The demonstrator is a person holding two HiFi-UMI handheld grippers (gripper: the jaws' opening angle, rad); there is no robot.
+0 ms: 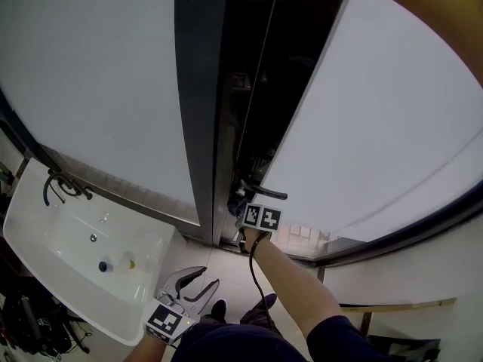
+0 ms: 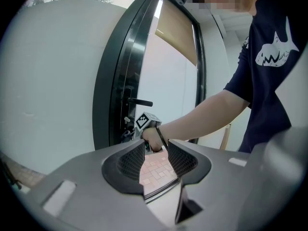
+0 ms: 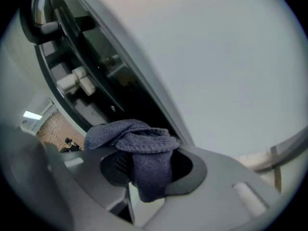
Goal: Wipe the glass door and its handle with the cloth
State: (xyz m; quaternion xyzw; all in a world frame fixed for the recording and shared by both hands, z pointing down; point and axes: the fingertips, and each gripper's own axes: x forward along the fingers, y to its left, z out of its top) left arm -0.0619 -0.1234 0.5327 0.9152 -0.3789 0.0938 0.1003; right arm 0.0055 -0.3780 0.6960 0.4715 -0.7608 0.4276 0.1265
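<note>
The person wears a dark blue T-shirt (image 2: 272,100) with a white shark (image 2: 271,54) on the chest and short sleeves (image 1: 339,336). The left tongs (image 1: 211,275) and right tongs (image 3: 147,163) are grey, with black bumpy pads (image 2: 130,162) inside. The left cube (image 1: 164,320) and right cube (image 1: 262,217) are white with black square marks. 1 thin black cable (image 1: 253,277) runs along the right arm.

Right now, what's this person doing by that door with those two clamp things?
The person is at a black-framed pale glass door. The right gripper clamps a crumpled blue-grey knitted cloth at the door's edge, just below the black lever handle. The left gripper hangs low, open and empty, near a white sink.
</note>
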